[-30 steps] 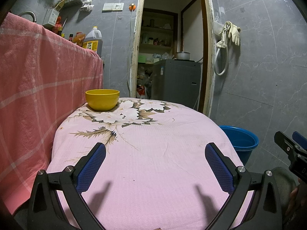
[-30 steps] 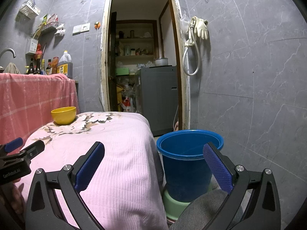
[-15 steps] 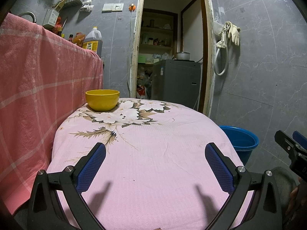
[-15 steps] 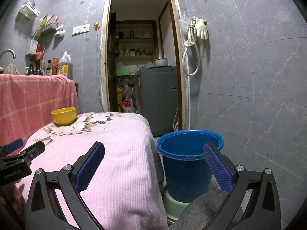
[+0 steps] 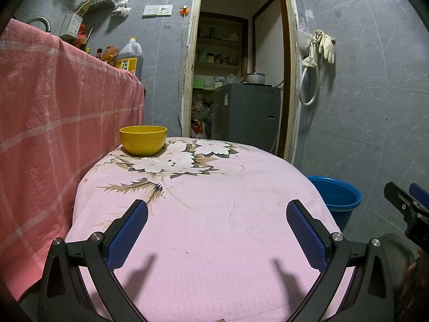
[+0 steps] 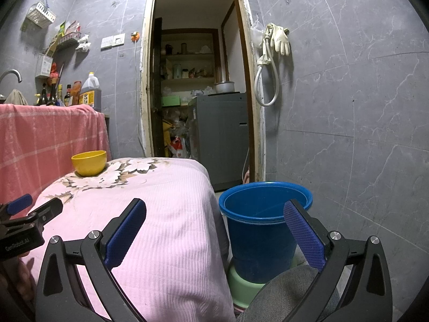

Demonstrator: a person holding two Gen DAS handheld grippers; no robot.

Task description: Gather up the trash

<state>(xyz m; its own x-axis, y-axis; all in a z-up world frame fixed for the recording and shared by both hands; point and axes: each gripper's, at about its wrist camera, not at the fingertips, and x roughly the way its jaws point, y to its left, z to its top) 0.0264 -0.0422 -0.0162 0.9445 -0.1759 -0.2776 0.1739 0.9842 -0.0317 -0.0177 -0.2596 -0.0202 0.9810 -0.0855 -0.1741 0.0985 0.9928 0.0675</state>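
Two grippers are in play, and both stand wide open with nothing between their blue pads. The left gripper (image 5: pixel 217 228) hangs over the near part of the pink cloth (image 5: pixel 214 201) that covers the table, touching nothing, with its shadow on the cloth below it. The right gripper (image 6: pixel 214 228) hangs past the table's right edge; its left finger shows against the cloth and its right finger against the blue bucket (image 6: pixel 264 230). The bucket stands on the floor just beside the table, resting on a pale green base (image 6: pixel 242 287). A yellow bowl (image 5: pixel 143 140) sits at the far left of the cloth, on the flower print, near the pink checked towel (image 5: pixel 53 123) that hangs on the left. No loose scrap of trash can be made out on the cloth in either view. The left view shows the whole tabletop, with only a part of the bucket past the table's right side and the tips of the right gripper at the far right edge. The right view shows the inside of the bucket, though its bottom is not clear, along with the green base, a grey-clad knee (image 6: pixel 284 292) at the bottom, and the left gripper's side at the far left with part of a hand (image 6: pixel 25 276) below it.
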